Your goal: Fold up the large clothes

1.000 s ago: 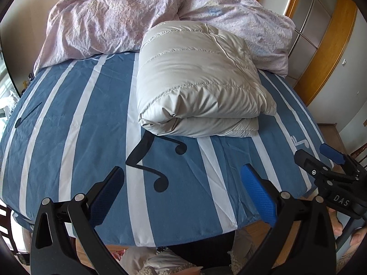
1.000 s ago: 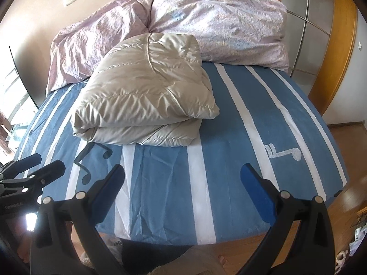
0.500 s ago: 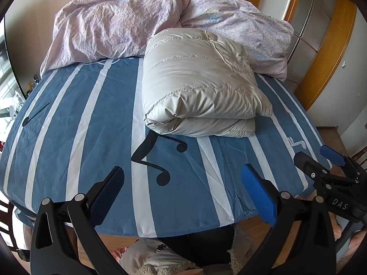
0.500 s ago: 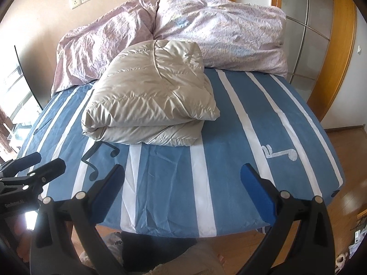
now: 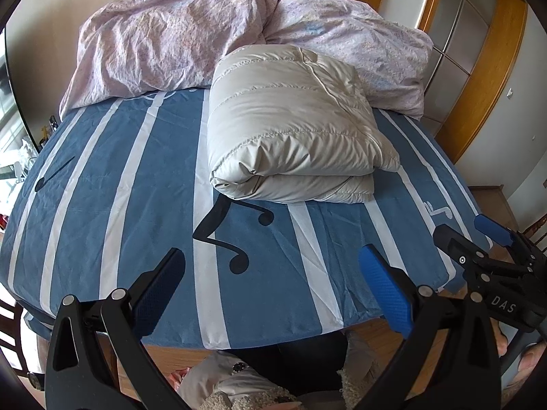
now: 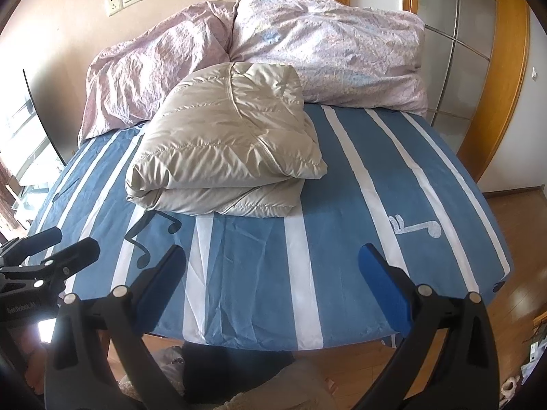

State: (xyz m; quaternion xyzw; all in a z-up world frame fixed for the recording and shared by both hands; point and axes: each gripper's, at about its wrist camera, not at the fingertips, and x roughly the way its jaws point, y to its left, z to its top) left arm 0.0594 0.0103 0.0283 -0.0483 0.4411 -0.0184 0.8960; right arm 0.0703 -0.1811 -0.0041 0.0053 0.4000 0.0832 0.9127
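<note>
A pale grey puffer jacket (image 5: 290, 126) (image 6: 225, 147) lies folded into a thick bundle on the blue-and-white striped bed sheet (image 5: 119, 205) (image 6: 342, 239), near the head of the bed. My left gripper (image 5: 273, 290) hovers open over the foot edge of the bed, well short of the jacket, with nothing between its fingers. My right gripper (image 6: 273, 290) is also open and empty at the foot edge; it shows at the right of the left wrist view (image 5: 471, 239). The left gripper appears at the left of the right wrist view (image 6: 61, 242).
A crumpled pink floral duvet (image 5: 191, 37) (image 6: 324, 51) is heaped along the head of the bed behind the jacket. Wooden-framed sliding doors (image 5: 478, 61) (image 6: 492, 68) stand to the right. Wood floor (image 6: 512, 256) lies beyond the bed's edge. The person's clothing (image 5: 239, 382) shows below.
Both grippers have drawn back from the bed and risen slightly, so the jacket looks farther away and the bed's foot edge shows. Both stayed open. The jacket has not moved.
</note>
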